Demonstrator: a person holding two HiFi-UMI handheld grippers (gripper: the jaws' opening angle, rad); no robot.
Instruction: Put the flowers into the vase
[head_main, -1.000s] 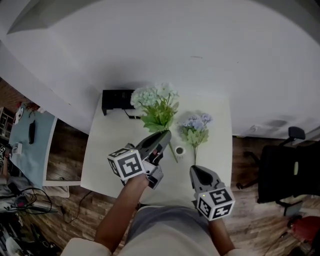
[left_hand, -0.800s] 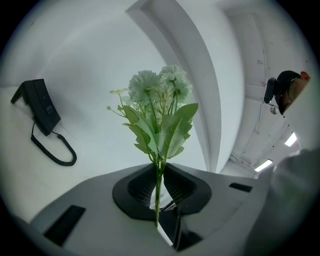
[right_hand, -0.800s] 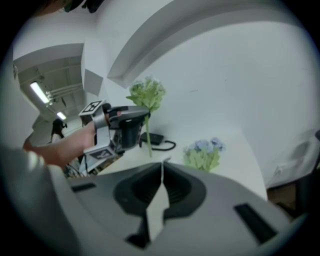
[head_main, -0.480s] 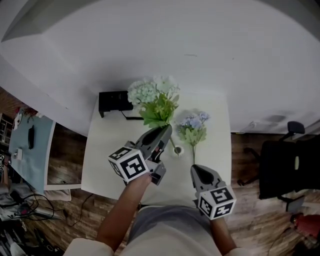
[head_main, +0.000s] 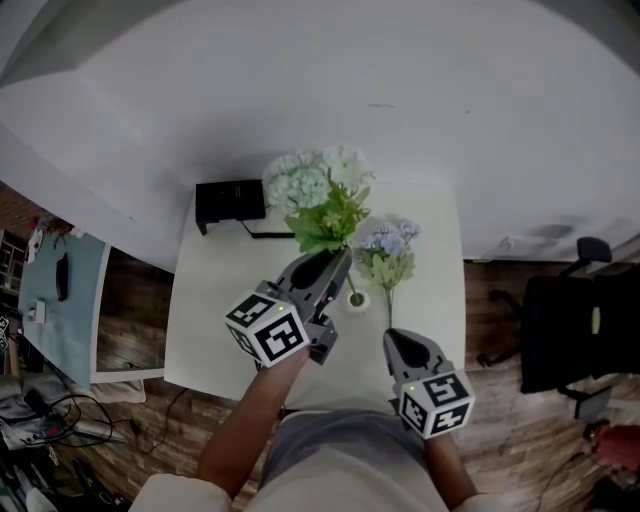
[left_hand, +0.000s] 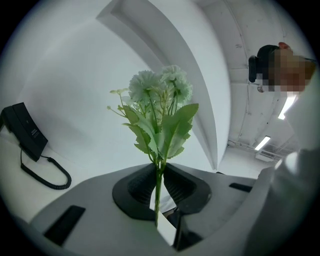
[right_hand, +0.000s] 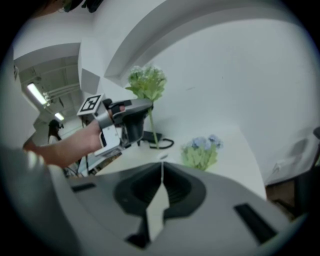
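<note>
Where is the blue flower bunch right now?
In the head view, the blue flower bunch lies on the white table, right of the vase, ahead of the right gripper.

surface: white table (head_main: 210, 330) | beyond left gripper (head_main: 340, 260), to its left at the far corner: black telephone (head_main: 230, 202), cord (head_main: 268, 234) trailing toward mid-table | just right of left gripper's tip: small white vase (head_main: 357, 299), upright | ahead of right gripper (head_main: 392, 340): blue flower bunch (head_main: 388, 255) lying flat, stem end nearest that gripper
</note>
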